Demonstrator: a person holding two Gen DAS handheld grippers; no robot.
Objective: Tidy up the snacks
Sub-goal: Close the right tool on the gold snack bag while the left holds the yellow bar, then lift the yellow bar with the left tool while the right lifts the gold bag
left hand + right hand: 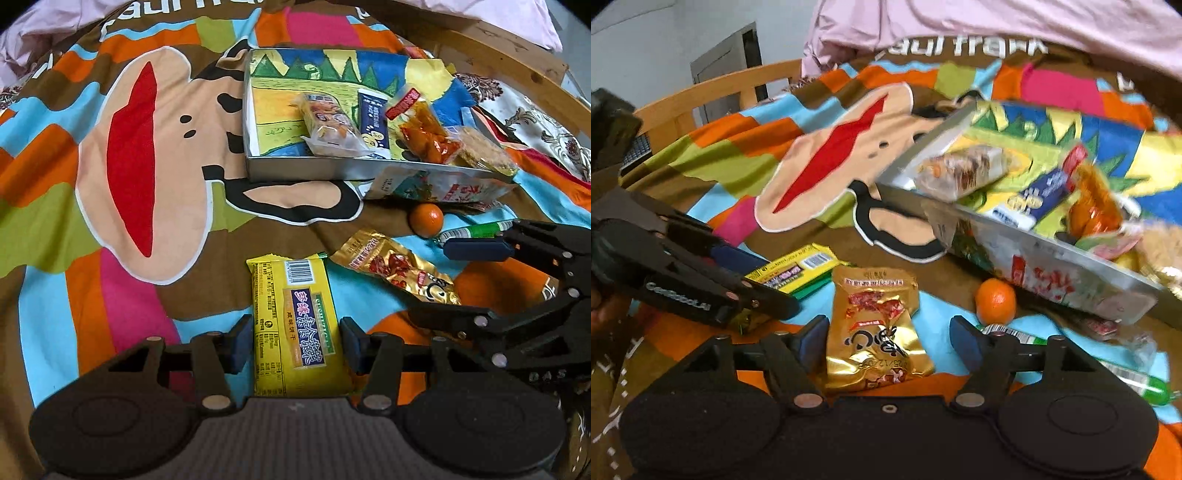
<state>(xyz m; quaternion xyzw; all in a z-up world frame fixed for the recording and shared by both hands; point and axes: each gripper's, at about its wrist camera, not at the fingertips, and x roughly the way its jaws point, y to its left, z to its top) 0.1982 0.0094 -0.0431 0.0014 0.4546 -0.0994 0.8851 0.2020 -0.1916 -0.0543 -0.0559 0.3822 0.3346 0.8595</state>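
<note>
The left tool [295, 341] has a yellow pack [295, 325] between its pads, which seem to touch its sides. A gold bag [399, 271] and an orange [425, 219] lie near the tray [295, 168].

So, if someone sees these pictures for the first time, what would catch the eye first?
Probably the bright cartoon monkey blanket under everything. Next, the shallow metal tray with a painted lining at the far side, holding several wrapped snacks. Nearest, the left hand-held gripper has a yellow biscuit packet between its fingers, and a gold foil pouch lies between the right hand-held gripper fingers.
</note>
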